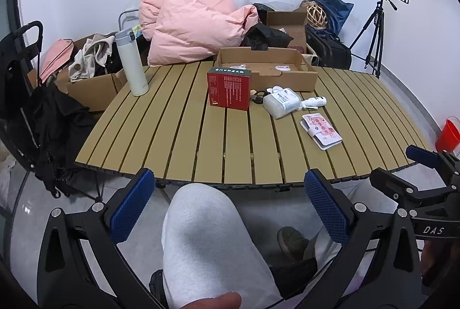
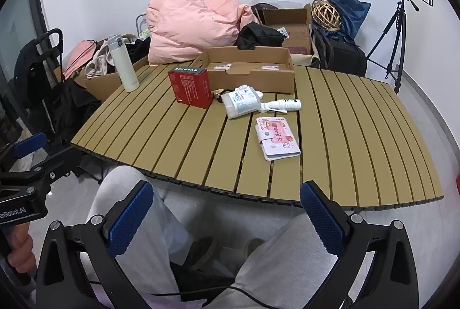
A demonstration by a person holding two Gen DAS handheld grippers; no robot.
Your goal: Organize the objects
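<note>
Here, both the left gripper (image 1: 230, 207) and right gripper (image 2: 227, 211) hover released before the table (image 1: 184, 142), red box (image 1: 229, 88) and pink wallet (image 2: 277, 138) untouched.

Left gripper (image 1: 230, 205): black angular arms with triangular cut-outs, silver round screws at the pivots. Jaws faced with blue pads (image 1: 133, 204) of fine diamond-grid texture.

Right gripper (image 2: 227, 218): same build, with black frame, silver screws and blue textured pads (image 2: 130, 218). Seen from the left wrist view, its side carries white lettering "DAS". The left unit's side, seen from the right wrist view, reads "enRobot.AI", cut off at the frame edge.

Thin black cable (image 2: 201, 293) runs across the lap.

Person: light grey ribbed trousers (image 1: 201, 237), dark shoes (image 1: 291, 241). Bare fingers (image 2: 21, 251) on the left handle, skin pinkish.
</note>
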